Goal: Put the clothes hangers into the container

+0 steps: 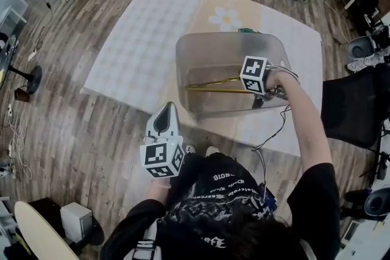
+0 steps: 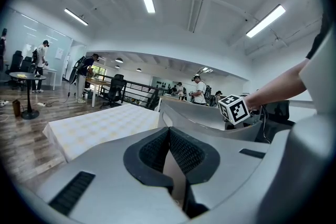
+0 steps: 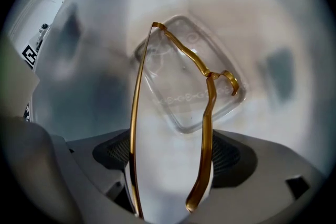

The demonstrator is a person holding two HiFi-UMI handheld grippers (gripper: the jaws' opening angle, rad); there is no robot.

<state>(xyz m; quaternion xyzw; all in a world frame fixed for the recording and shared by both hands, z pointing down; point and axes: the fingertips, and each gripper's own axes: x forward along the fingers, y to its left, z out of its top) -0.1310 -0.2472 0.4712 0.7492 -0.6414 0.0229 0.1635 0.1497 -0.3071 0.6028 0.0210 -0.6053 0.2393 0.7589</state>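
Note:
A translucent plastic container stands on a pale mat. One gold wire hanger lies across its bottom. My right gripper reaches steeply down into the container at the hanger's right end. In the right gripper view the hanger runs out between the jaws of the right gripper. The jaws stand wide and the pads are not pressing on it. My left gripper hovers in front of the person's body, short of the container. Its pads meet with nothing between them, so the left gripper is shut.
The mat lies on a wooden floor. A black chair stands close to the right of the container. A cable trails from the right hand. Desks and office chairs stand at the far edges, and people stand in the background.

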